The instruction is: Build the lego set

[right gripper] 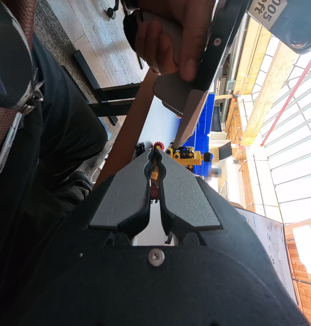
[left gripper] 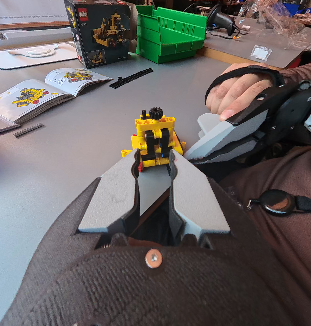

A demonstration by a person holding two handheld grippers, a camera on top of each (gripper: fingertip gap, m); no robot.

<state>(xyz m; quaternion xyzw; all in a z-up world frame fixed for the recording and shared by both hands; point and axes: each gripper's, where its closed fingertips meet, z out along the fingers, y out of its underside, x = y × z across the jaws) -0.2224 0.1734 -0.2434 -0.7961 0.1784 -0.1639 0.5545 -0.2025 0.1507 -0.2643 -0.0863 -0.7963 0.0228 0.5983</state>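
Observation:
A yellow and black lego bulldozer model [left gripper: 153,139] stands on the grey table [left gripper: 63,167] near its front edge, with a black gear [left gripper: 155,112] on top. My left gripper [left gripper: 153,156] is closed around the model's near end, one finger on each side. My right gripper [left gripper: 186,155] comes in from the right with its tips at the black track on the model's right side. In the right wrist view my right gripper [right gripper: 155,151] is nearly shut on a thin part at the model's [right gripper: 186,156] side. A red gear [right gripper: 159,145] shows just past its tips.
An open instruction booklet [left gripper: 45,93], the lego box [left gripper: 101,31] and a green bin [left gripper: 168,35] stand at the back. A loose black track strip [left gripper: 131,77] and a grey strip [left gripper: 27,129] lie on the table. A blue bin [right gripper: 205,123] stands behind the model. Only a small space, under 4 cm, lies between the two pairs of fingers.

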